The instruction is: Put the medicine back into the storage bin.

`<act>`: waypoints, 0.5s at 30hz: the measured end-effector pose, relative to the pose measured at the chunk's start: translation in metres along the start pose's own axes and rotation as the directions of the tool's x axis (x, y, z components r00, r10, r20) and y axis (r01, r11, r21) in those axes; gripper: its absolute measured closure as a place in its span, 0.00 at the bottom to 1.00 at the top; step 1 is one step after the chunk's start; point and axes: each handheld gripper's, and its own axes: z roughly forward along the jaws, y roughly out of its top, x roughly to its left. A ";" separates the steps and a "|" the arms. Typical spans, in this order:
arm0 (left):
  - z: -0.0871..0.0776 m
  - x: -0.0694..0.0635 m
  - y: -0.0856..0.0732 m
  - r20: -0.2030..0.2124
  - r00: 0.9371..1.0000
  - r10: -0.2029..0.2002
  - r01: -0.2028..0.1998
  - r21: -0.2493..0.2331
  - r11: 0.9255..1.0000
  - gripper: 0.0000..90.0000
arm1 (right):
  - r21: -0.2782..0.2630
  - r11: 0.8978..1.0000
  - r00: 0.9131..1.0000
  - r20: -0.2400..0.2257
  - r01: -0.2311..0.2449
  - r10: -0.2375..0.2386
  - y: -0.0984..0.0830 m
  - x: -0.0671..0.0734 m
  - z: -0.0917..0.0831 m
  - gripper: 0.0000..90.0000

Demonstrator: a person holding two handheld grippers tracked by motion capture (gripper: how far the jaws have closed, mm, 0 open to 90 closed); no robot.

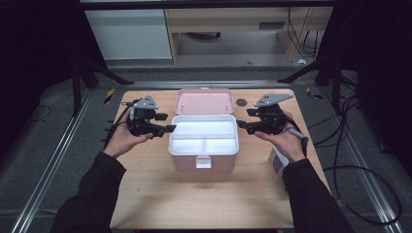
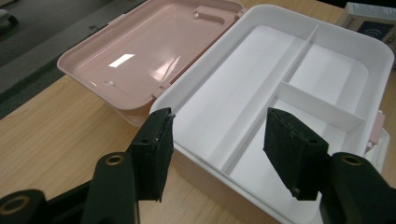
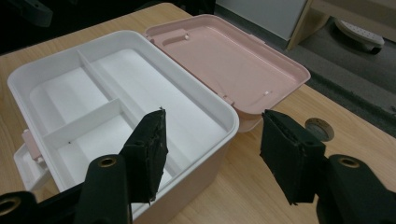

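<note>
The pink plastic box with the white divided tray [image 1: 203, 138] sits mid-table, its pink lid [image 1: 204, 101] laid back flat at 12 o'clock; the left gripper [image 1: 166, 128] hovers at the box's 9 o'clock, jaws spread and holding nothing; the right gripper [image 1: 243, 126] mirrors it at 3 o'clock, likewise released; both point inward, just off the rim; bare wooden table [image 1: 204, 199] lies open at 6 o'clock.
</note>
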 end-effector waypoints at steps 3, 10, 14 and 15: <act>0.002 0.002 0.008 0.004 0.999 0.051 -0.051 0.045 0.998 0.47 | 0.018 0.999 0.999 -0.017 0.031 -0.031 0.006 -0.002 0.005 0.47; 0.013 0.002 0.018 0.064 0.987 0.144 -0.152 0.124 0.981 0.57 | 0.055 0.990 0.986 -0.114 0.129 -0.122 0.024 -0.010 0.015 0.55; 0.025 -0.001 0.019 0.092 0.978 0.185 -0.200 0.182 0.963 0.61 | 0.104 0.968 0.964 -0.164 0.227 -0.208 0.027 -0.009 0.022 0.57; 0.027 -0.001 0.019 0.100 0.977 0.188 -0.204 0.194 0.960 0.61 | 0.125 0.961 0.959 -0.175 0.248 -0.225 0.027 -0.008 0.025 0.58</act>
